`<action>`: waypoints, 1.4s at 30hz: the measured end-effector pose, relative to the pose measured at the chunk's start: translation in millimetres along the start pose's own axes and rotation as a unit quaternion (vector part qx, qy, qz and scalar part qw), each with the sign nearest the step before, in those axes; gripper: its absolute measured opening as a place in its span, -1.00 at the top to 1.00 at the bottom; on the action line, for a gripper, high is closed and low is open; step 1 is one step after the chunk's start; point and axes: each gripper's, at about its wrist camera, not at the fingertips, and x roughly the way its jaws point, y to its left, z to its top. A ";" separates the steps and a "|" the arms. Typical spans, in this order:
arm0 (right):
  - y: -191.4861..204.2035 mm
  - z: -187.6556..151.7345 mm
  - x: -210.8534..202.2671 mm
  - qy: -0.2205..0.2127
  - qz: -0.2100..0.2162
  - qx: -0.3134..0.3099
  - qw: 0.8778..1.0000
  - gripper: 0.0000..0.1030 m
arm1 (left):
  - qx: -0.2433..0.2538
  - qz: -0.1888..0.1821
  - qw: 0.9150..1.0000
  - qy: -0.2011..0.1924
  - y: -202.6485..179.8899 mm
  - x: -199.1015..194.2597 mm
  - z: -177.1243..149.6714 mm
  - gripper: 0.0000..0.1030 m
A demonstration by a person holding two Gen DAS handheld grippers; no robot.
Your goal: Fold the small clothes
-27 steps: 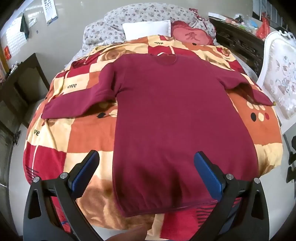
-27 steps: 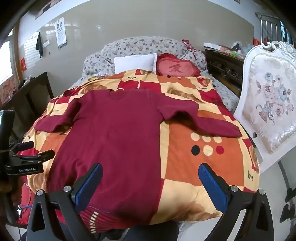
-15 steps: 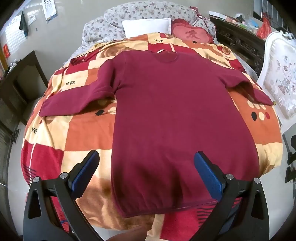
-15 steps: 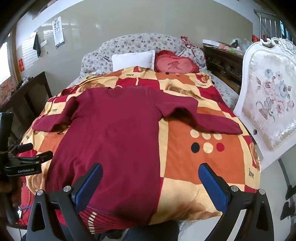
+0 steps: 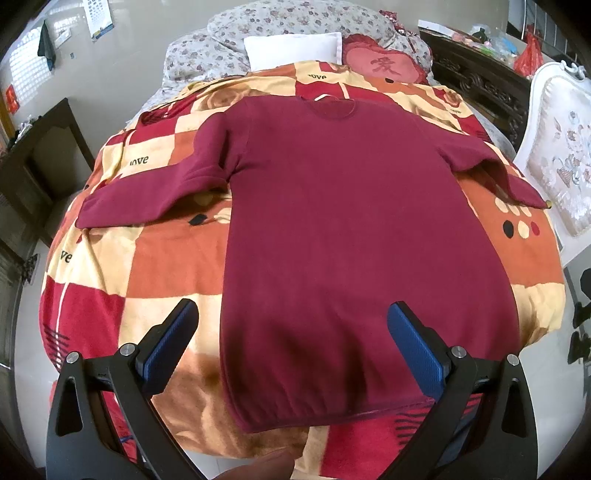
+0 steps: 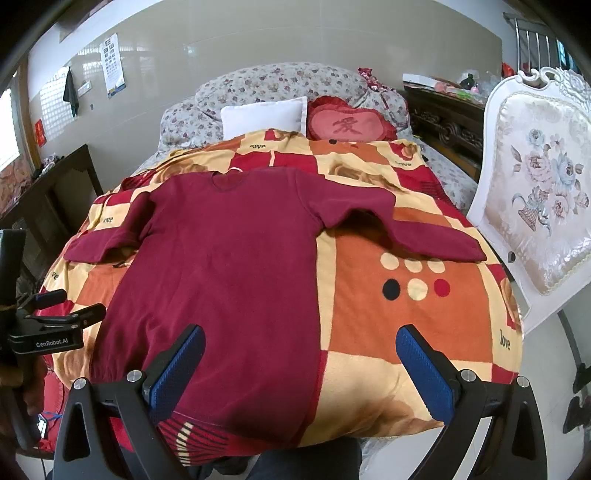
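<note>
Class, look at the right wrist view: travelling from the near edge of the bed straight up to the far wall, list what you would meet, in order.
Right gripper → maroon top → patchwork blanket beyond its collar → white pillow → floral bedding → wall.

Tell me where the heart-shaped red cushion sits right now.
The heart-shaped red cushion lies at the head of the bed, just right of the white pillow and against the floral pillows, beyond the maroon shirt.
</note>
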 end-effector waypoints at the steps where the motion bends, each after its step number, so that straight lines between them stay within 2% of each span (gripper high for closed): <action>1: 0.5 0.1 -0.2 0.000 0.000 0.001 1.000 -0.99 | 0.000 0.000 1.000 0.001 0.0 -0.1 -0.1 -0.99; 16: 0.4 -0.4 3.1 0.005 -0.002 0.006 1.000 -0.99 | 0.004 -0.014 1.000 -0.003 -1.4 0.4 0.4 -0.99; 42: 5.3 -0.2 6.0 0.006 0.000 0.006 1.000 -0.99 | 0.009 -0.010 1.000 0.004 -0.6 8.9 -0.9 -0.99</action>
